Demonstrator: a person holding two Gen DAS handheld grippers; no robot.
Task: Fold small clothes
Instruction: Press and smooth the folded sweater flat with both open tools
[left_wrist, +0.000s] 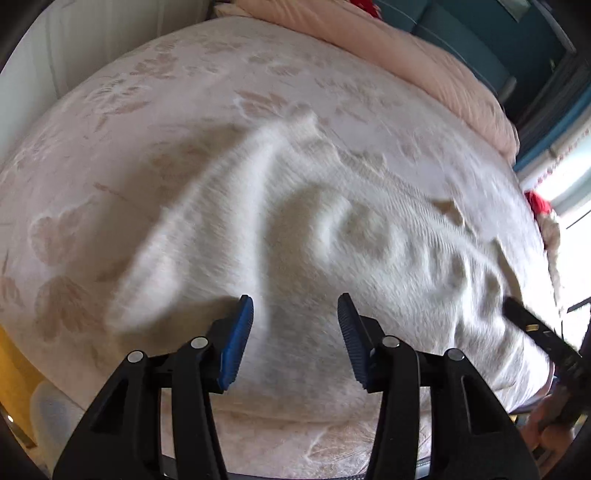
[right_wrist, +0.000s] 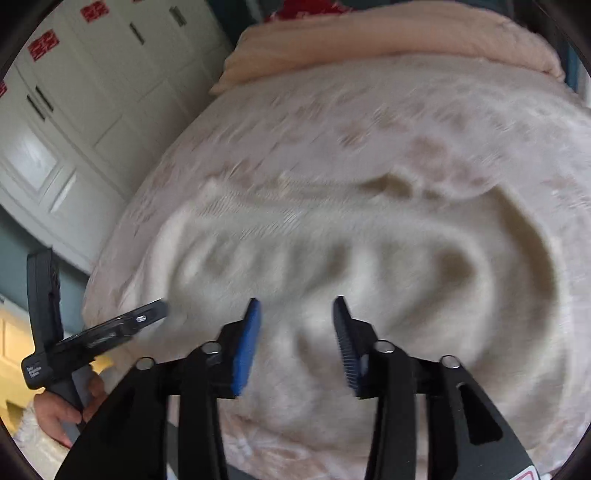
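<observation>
We're hovering both claws, left claw (left_wrist: 295, 310) and right claw (right_wrist: 297, 314), parted and empty over the near edge of the white knit garment (left_wrist: 332, 240), which is stretching sideways along the bed (left_wrist: 184, 81).

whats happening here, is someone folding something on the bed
A person holds a two-finger gripper in each hand over a white knitted garment that lies rumpled on a floral bedspread. The left gripper and the right gripper are both open, above the near edge of the garment with nothing between their pads. The pictures are blurred, so how far the folding has got is unclear.
</observation>
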